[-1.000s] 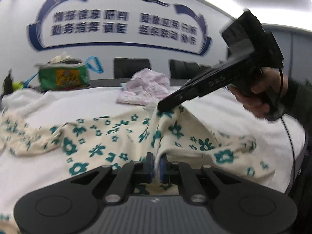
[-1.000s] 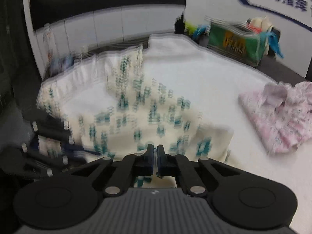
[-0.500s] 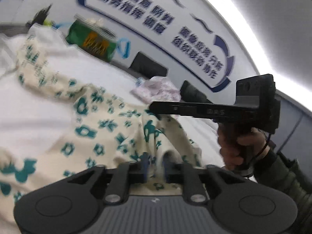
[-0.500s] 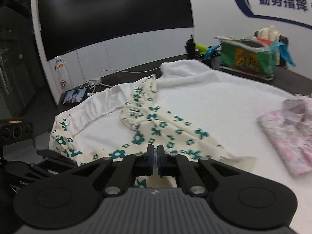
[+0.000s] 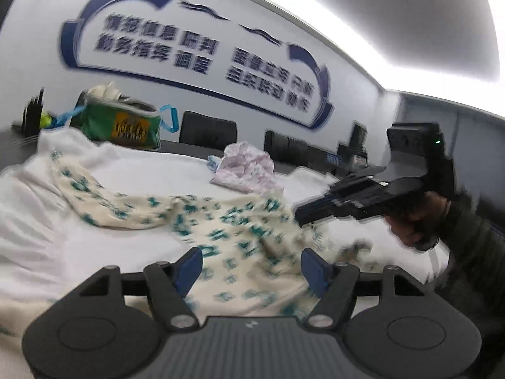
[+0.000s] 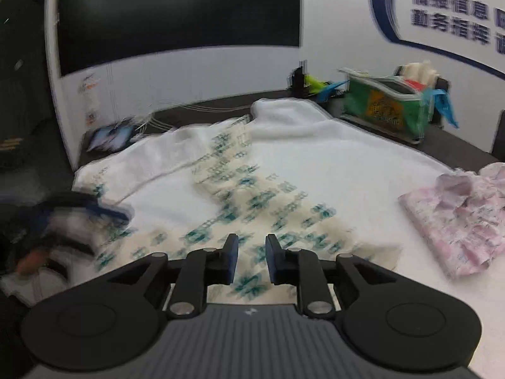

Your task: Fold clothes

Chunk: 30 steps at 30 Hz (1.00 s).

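under both spread claws, left claw (image 5: 251,268) and right claw (image 6: 251,254), floral garment (image 6: 252,202), ungripped

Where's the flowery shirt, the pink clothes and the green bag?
flowery shirt (image 6: 252,202): right wrist view, middle of fabric.
pink clothes (image 6: 464,218): right wrist view, centre of pile.
green bag (image 5: 123,126): left wrist view, front panel.

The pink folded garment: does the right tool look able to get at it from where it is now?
Probably yes: the right tool is open, and only bare white cloth lies before the pink folded garment.
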### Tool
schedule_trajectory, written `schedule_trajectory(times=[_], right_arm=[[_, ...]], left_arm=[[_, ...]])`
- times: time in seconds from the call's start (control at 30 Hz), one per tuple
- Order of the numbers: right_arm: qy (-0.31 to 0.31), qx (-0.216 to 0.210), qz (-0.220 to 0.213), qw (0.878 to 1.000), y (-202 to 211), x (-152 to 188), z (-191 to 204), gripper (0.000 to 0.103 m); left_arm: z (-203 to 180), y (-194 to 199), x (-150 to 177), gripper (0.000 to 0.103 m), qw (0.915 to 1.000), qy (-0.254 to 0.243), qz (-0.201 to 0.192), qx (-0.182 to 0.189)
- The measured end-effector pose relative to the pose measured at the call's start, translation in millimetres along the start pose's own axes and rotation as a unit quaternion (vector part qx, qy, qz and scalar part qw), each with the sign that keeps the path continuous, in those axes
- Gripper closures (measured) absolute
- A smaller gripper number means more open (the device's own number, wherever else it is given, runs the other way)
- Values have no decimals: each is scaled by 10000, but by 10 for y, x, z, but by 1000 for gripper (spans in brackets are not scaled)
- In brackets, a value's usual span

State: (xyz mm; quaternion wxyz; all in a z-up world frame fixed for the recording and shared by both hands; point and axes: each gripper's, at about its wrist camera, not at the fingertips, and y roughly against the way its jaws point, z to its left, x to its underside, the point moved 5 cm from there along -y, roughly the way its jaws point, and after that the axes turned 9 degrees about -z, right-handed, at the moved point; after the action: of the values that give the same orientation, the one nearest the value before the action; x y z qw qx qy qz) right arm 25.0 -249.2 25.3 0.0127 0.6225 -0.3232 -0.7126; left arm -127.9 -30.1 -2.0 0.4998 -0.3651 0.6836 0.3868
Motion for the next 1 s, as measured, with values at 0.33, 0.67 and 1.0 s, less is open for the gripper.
schedule_trajectory(times=[0.33, 0.67, 1.0], right_arm=[[-59, 268, -1, 9996, 56, 200, 497, 79], [980, -808, -321, 9914, -695, -211, 1460, 69], [1542, -1293, 329, 9790, -1452, -174, 1775, 69]], left_arm=[[505, 573, 240, 35, 9893, -1195, 538, -641], [912, 1022, 33, 35, 9924, -975, 331, -676], [1004, 846, 28, 75, 9908, -1148, 571, -439]])
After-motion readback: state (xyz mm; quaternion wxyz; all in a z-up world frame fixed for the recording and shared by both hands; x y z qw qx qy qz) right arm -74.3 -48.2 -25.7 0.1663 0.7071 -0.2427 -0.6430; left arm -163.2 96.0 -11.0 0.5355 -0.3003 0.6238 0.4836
